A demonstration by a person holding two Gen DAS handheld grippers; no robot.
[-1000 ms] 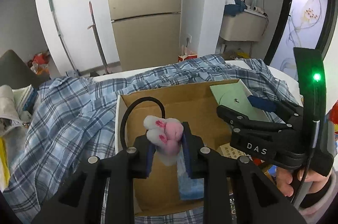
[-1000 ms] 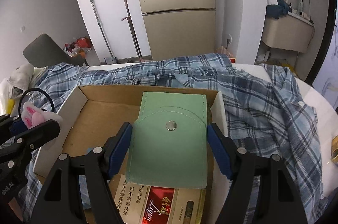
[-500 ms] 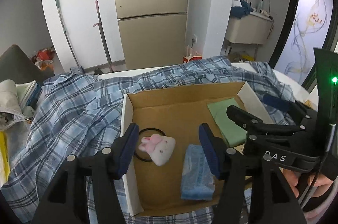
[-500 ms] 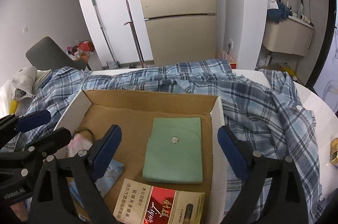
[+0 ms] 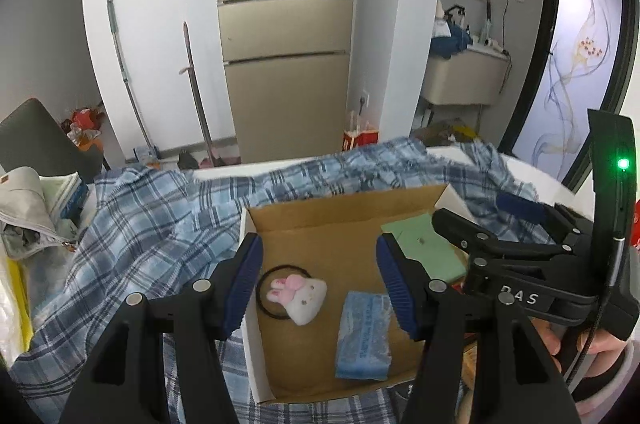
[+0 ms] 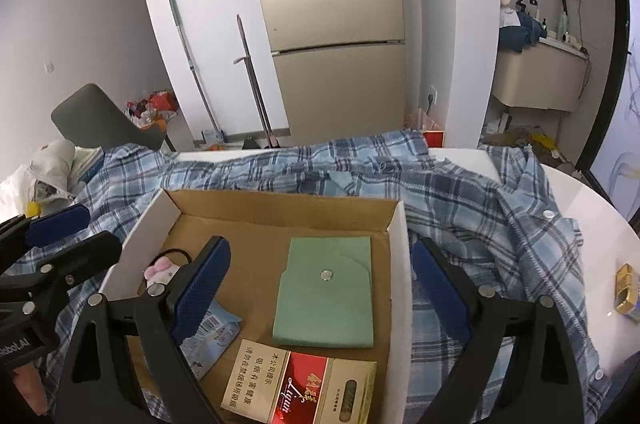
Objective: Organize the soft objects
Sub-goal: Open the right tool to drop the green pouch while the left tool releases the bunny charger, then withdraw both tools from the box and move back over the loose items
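Note:
A shallow cardboard box sits on a blue plaid shirt. In it lie a plush bunny hair tie, a blue tissue pack, a green snap pouch and a red-and-gold carton. My left gripper is open and empty above the bunny and tissue pack. My right gripper is open and empty above the pouch. Each gripper shows in the other's view.
The shirt covers a white table. A small yellow box lies at the table's right. A grey bag and papers sit at the left. A grey chair, two mops and a fridge stand behind.
Both grippers opened and let go: the left dropped the bunny hair tie into the box, the right released the green pouch. Both have since pulled back and up.

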